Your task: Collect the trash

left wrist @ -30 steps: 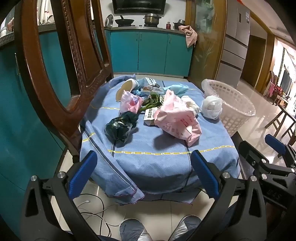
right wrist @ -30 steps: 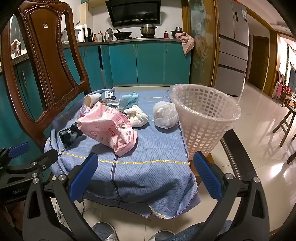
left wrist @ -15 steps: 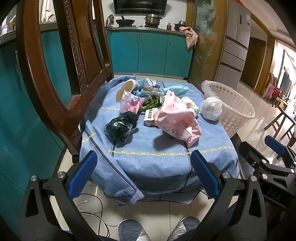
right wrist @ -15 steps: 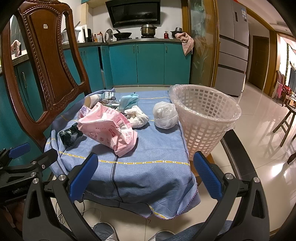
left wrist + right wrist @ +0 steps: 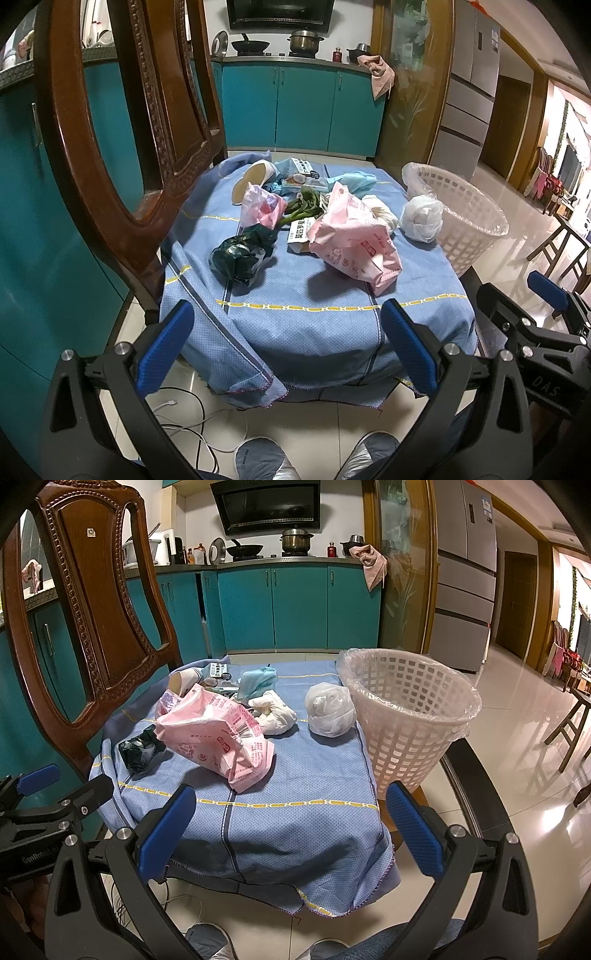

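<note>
Two grippers level, left gripper [image 5: 286,341], right gripper [image 5: 291,821], fingers spread

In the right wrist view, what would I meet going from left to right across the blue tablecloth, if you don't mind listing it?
Dark green bag → pink plastic bag → crumpled white cloth → white knotted bag → white lattice basket, lined with clear plastic.

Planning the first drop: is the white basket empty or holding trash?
Empty as far as visible: the white basket shows only its clear liner inside; its very bottom is hidden.
</note>
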